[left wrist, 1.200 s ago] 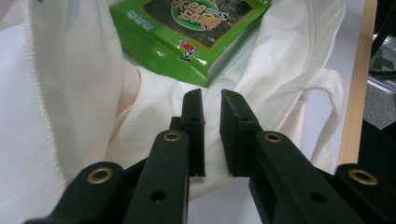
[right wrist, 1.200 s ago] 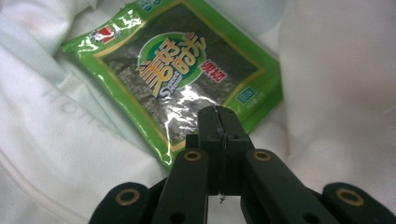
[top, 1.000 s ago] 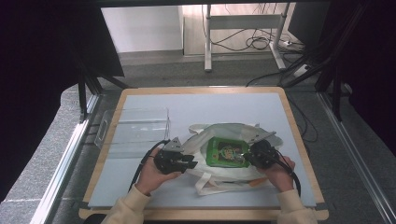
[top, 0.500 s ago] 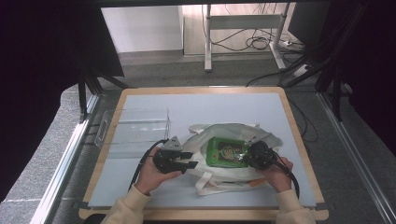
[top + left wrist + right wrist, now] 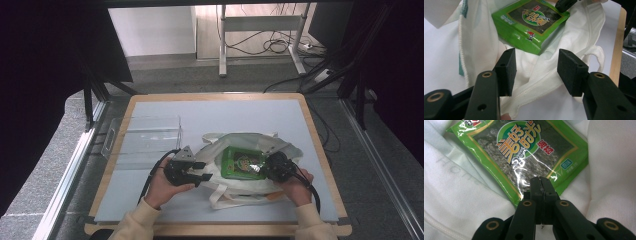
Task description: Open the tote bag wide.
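Here, my left claw (image 5: 536,72) has just been opening, its pads standing apart over the white tote bag (image 5: 541,82) rim on the counter (image 5: 250,112). Farther right, my right claw (image 5: 541,185) pinches the green seaweed packet (image 5: 524,157) inside the bag.

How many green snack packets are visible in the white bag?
1. The green snack packet lies in the opening of the white bag, near the right gripper. Others may be hidden under the cloth.

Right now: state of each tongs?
Left tongs: open, just been opening, bag edge loose between the jaws.
Right tongs: shut on green packet.
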